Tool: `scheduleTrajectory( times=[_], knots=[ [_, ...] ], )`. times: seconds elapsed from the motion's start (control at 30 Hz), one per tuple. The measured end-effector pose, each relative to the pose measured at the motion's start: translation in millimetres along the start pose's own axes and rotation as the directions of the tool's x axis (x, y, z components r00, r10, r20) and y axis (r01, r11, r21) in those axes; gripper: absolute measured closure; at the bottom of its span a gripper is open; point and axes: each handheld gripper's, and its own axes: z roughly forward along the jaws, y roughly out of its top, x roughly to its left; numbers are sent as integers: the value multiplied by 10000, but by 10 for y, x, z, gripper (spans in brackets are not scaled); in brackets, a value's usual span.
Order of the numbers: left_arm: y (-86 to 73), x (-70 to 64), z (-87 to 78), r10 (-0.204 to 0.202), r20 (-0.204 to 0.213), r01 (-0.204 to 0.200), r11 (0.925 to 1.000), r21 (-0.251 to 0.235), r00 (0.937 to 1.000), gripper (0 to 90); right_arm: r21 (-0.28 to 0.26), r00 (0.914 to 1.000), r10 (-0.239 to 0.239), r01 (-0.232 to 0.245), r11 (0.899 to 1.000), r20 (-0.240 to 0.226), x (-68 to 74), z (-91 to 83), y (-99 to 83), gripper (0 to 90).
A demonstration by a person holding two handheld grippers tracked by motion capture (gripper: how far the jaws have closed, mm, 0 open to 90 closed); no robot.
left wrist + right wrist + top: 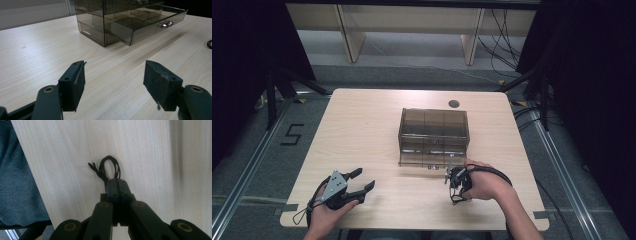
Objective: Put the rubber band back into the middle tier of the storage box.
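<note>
A smoky see-through drawer box stands mid-table, its lowest drawer pulled out toward me. In the left gripper view the box is ahead, and the open drawer shows its dividers and a metal knob. My left gripper rests at the front left, open and empty, its jaws wide apart over bare wood. My right gripper points down at the tabletop just in front of the drawer. It is shut on a small loop of black cord that lies against the table.
The wooden table has a round cable hole at the back. The table's near edge and a blue-clad leg lie close to my right gripper. Wooden furniture legs and cables are on the floor beyond.
</note>
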Motion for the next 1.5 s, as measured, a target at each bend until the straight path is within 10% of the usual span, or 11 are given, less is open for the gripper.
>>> scheduleTrajectory(
  times=[0.97, 1.5],
  knots=[
    [-1, -4, 1, -23, -9, 23, 10000, -4, 10000, 332, 160, 9991, 385, -382, 9991, -173, 2, 54, -23, 722],
    [0, 2, 0, -20, 8, 20, 10000, -12, 10000, 332, 309, 9979, 109, -89, 9995, -642, -34, 182, -13, 869]
  ],
)
